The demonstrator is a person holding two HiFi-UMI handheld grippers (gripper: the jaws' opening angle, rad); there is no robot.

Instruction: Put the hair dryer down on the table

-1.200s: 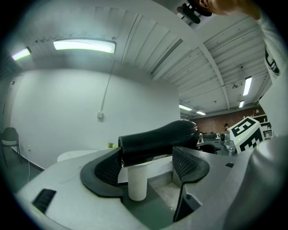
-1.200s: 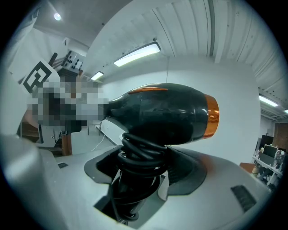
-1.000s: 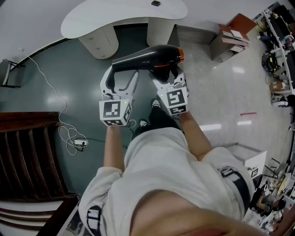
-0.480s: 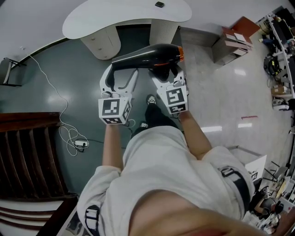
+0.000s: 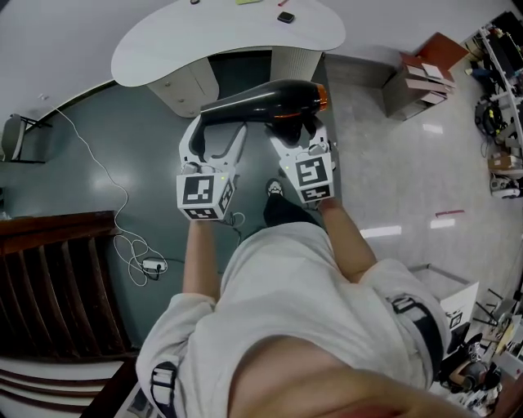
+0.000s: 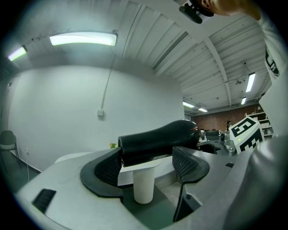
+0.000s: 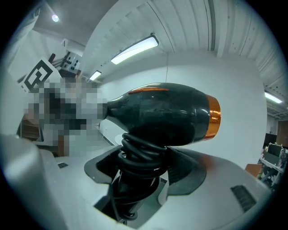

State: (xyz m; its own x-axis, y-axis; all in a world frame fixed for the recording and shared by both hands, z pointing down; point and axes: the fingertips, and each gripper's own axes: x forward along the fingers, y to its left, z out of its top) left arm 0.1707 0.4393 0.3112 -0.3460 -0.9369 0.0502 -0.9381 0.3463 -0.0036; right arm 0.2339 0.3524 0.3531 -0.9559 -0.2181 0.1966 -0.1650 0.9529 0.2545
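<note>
A black hair dryer [image 5: 270,100] with an orange ring hangs in the air over the dark floor, short of the white curved table [image 5: 163,41]. My right gripper [image 5: 298,131] is shut on its handle, which has the cord [image 7: 139,157] wound round it. My left gripper [image 5: 216,135] stands open under the nozzle. In the left gripper view the nozzle [image 6: 157,139] lies across and just beyond the jaws, close to the left one. The right gripper view shows the dryer body [image 7: 166,114] upright above the jaws.
The table stands on a ribbed white pedestal [image 5: 290,61] and a cabinet [image 5: 184,82]; a small black thing [image 5: 284,17] lies on top. A white cable with a power strip [image 5: 151,265] lies on the floor left. Dark wooden slats [image 5: 49,286] at left, cardboard boxes [image 5: 425,69] at right.
The table has come lower and larger in the head view, and the floor cable has slid down. Both grippers and the dryer keep the same pose to each other.
</note>
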